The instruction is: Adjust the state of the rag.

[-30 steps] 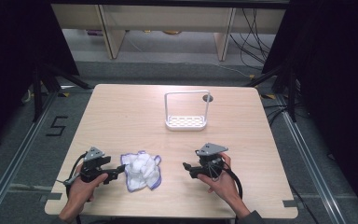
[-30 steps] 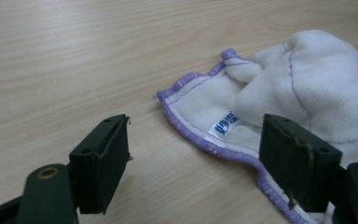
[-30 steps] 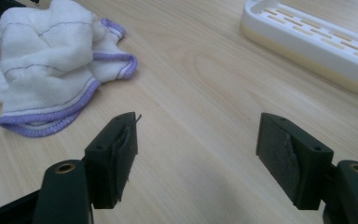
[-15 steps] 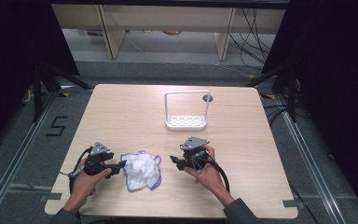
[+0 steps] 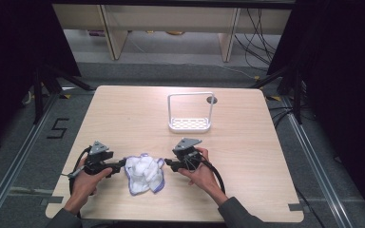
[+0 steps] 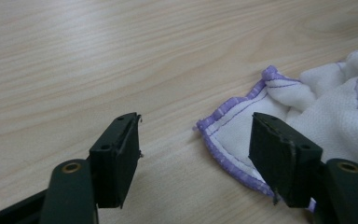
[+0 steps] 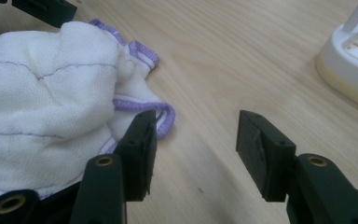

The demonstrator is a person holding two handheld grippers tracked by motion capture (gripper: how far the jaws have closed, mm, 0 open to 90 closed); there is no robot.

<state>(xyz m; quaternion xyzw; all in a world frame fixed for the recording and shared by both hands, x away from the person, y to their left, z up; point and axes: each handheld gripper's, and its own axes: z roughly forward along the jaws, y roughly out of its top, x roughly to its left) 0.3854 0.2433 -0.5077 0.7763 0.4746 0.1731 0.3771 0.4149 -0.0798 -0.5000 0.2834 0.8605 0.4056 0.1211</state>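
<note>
A crumpled white cloth with purple stitched edging (image 5: 144, 173) lies bunched on the light wooden bench (image 5: 247, 180), near the front edge and a little left of its middle. In the left gripper view a purple-hemmed corner of the cloth (image 6: 279, 126) lies flat on the wood, reaching in between the two black jaws and passing under the right-hand one; the pads do not press it.

The left claw (image 5: 122, 164), held in the person's left hand (image 5: 86, 180), lies low over the bench at the cloth's left edge and points right toward it. Its jaws have just been closing and stand spread.

The right claw (image 5: 167, 164), in the person's right hand (image 5: 198, 172), points left at the cloth's right edge. In the right gripper view (image 7: 193, 154) one jaw sits just beside a purple loop of hem and the bare wood shows between the jaws; they too have just been closing, stand apart, and grip nothing.

Farther back, near the bench's middle, stands a white plastic rack with a slotted base and a tall thin hoop handle (image 5: 190, 124), well apart from the cloth.
</note>
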